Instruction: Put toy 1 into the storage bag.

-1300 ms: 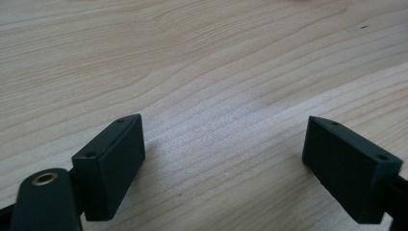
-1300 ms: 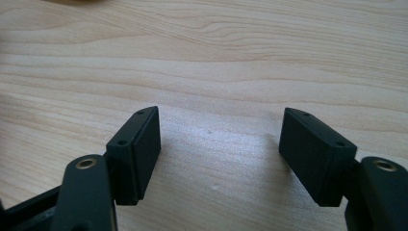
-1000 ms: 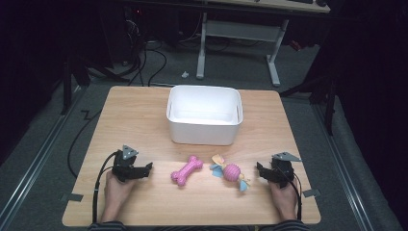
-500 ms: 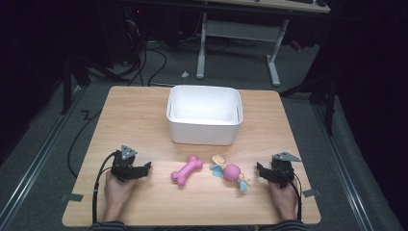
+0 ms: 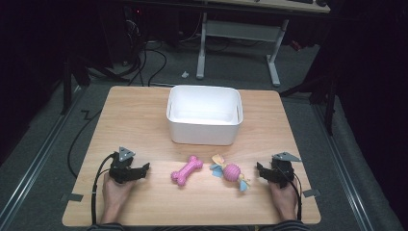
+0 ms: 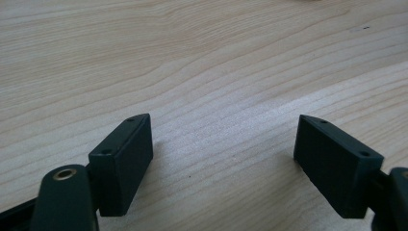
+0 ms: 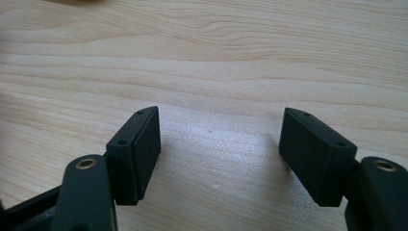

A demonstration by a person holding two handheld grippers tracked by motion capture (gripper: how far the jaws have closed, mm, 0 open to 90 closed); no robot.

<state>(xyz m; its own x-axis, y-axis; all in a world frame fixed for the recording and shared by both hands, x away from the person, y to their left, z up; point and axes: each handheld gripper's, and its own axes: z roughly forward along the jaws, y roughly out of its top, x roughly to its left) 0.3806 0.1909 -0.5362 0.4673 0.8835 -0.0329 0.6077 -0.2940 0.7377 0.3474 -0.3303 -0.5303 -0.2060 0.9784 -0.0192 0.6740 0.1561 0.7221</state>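
Nothing is packed yet: the pink rubber bone toy [image 5: 186,170] and the pink ball toy with pastel tassels [image 5: 231,172] are lying on the pale wooden counter [image 5: 144,120], just before the empty white plastic tub [image 5: 204,120]. The left tongs [image 5: 144,168], just narrowing slightly, and the right tongs [image 5: 259,169] are resting open, gripping nothing.

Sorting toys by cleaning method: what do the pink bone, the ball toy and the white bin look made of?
Pink bone: probably rubber or soft plastic, smooth and evenly coloured. Ball toy: seemingly ribbed rubber ball with pale cloth or rope ends. White bin: likely moulded plastic, smooth matte walls.
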